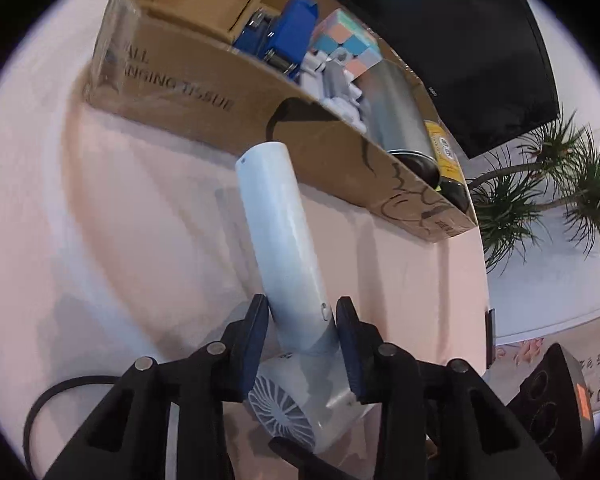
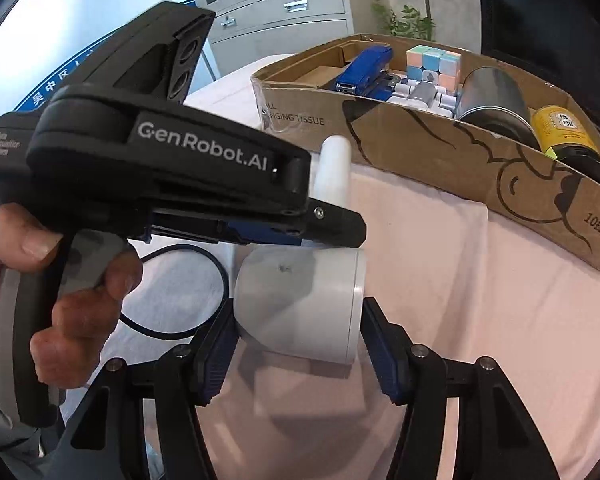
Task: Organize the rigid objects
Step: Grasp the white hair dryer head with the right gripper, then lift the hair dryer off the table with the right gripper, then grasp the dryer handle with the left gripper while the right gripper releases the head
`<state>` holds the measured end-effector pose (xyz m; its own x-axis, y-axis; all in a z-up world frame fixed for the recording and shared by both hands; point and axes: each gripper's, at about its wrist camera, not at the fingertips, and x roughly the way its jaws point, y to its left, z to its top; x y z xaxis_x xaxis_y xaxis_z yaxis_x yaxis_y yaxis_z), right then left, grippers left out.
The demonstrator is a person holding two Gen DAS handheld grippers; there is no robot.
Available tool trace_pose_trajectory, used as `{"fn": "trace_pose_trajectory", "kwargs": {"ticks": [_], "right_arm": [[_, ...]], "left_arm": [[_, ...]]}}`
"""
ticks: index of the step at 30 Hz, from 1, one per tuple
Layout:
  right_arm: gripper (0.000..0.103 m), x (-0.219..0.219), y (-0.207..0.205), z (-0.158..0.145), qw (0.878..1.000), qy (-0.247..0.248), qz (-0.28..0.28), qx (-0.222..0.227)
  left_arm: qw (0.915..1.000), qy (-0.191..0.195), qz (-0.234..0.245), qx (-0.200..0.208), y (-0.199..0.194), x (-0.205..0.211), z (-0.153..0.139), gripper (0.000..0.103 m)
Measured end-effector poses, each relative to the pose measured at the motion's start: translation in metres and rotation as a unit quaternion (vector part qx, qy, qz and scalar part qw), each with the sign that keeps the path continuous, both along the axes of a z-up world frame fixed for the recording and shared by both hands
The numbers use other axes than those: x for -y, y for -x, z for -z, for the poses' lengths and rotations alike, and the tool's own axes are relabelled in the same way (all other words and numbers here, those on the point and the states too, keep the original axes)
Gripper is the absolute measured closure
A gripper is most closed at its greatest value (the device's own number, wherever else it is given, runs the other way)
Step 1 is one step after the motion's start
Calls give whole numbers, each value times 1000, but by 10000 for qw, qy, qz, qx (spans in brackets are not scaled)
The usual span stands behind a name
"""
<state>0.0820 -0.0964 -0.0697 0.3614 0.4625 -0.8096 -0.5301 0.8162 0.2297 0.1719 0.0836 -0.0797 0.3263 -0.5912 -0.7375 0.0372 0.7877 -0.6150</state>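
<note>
left wrist view: the left gripper (image 1: 302, 344) clamps the hair dryer (image 1: 278, 240) at its handle base (rigid, smooth plastic, likely slippery). the right gripper (image 2: 298, 344) brackets its barrel, pads apart.

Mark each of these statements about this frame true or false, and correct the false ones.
1. The left tongs grip the white hair dryer at its handle. True.
2. The cardboard box holds a pastel puzzle cube. True.
3. The blue stapler lies on the tablecloth outside the box. False: it is inside the box.
4. The right tongs are clamped on the yellow-labelled bottle. False: they straddle the dryer's barrel; the bottle lies in the box.
</note>
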Motion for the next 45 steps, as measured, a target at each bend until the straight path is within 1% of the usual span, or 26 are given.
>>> {"fn": "trace_pose_trajectory", "kwargs": {"ticks": [5, 9, 12, 15, 17, 18, 20, 22, 24, 27, 28, 30, 31, 33, 34, 35, 36, 37, 38, 39, 40, 41, 42, 43, 44, 45], "right_arm": [[46, -7, -4, -15, 9993, -246, 146, 258], [46, -15, -19, -41, 9969, -416, 190, 641], [46, -24, -37, -66, 9935, -497, 155, 1015], [46, -35, -60, -80, 9911, -540, 39, 1215], [46, -38, -68, -85, 9903, -591, -38, 1260], [46, -39, -72, -87, 9902, -630, -81, 1247], [46, -38, -75, -84, 9915, -625, -174, 1128], [46, -30, -67, -73, 9945, -607, -228, 817], [46, -23, -55, -62, 9964, -519, -328, 578], [46, -8, -45, -36, 9970, -335, -689, 145], [46, -2, -42, -28, 9963, -288, -815, -28], [47, 11, -43, -13, 9948, -54, -969, -299], [49, 16, -42, -9, 9941, 92, -1030, -341], [50, 26, -40, -11, 9912, 157, -1284, -279], [50, 30, -38, -15, 9870, 311, -1566, -166], [50, 33, -34, -13, 9828, 467, -1786, -94], [49, 36, -32, -12, 9776, 646, -2005, -29], [49, 41, -31, -12, 9703, 820, -2274, 61], [50, 45, -31, -12, 9659, 907, -2421, 116], [50, 52, -35, -13, 9622, 1058, -2503, 173], [48, 56, -37, -14, 9612, 1151, -2498, 224], [48, 64, -42, -16, 9605, 1315, -2429, 334], [47, 70, -46, -18, 9604, 1417, -2365, 393], [47, 78, -52, -20, 9616, 1523, -2238, 455], [46, 88, -58, -22, 9643, 1589, -2065, 483], [45, 98, -62, -23, 9678, 1635, -1847, 499]], "left_arm": [[9991, -35, 34, 427, -4, -8, -30, 71], [9951, -166, 57, 971, -19, -17, -73, 71], [9917, -254, 58, 1257, -32, -27, -97, 71], [9878, -335, -1, 1520, -43, -37, -117, 71], [9857, -282, -32, 1664, -45, -46, -125, 72], [9859, -242, -33, 1657, -45, -48, -124, 72], [9888, -149, -28, 1486, -44, -44, -114, 72], [9934, -21, -29, 1142, -36, -39, -93, 72], [9961, 147, -35, 870, -26, -35, -72, 71], [9990, 313, 72, 318, -10, -23, -35, 71], [9992, 288, 164, 232, -7, -21, -28, 71], [9994, 125, 214, 238, -2, -22, -23, 71], [9992, -104, 244, 295, 0, -26, -24, 69], [9971, -456, 318, 523, 0, -32, -34, 69], [9934, -722, 431, 780, -2, -34, -43, 62], [9885, -922, 633, 1016, -6, -33, -51, 50], [9817, -1118, 856, 1278, -10, -30, -58, 47], [9728, -1323, 1115, 1542, -15, -23, -62, 45], [9663, -1394, 1392, 1658, -19, -16, -63, 45], [9615, -1367, 1673, 1698, -23, -8, -60, 45], [9571, -1195, 2104, 1595, -27, 7, -54, 45], [9531, -1075, 2400, 1497, -28, 18, -49, 45], [9477, -1009, 2667, 1437, -29, 30, -45, 45], [9398, -1014, 2959, 1375, -27, 47, -38, 46], [9357, -1030, 3117, 1293, -26, 55, -33, 58], [9308, -1136, 3248, 1231, -23, 64, -29, 60]]}}
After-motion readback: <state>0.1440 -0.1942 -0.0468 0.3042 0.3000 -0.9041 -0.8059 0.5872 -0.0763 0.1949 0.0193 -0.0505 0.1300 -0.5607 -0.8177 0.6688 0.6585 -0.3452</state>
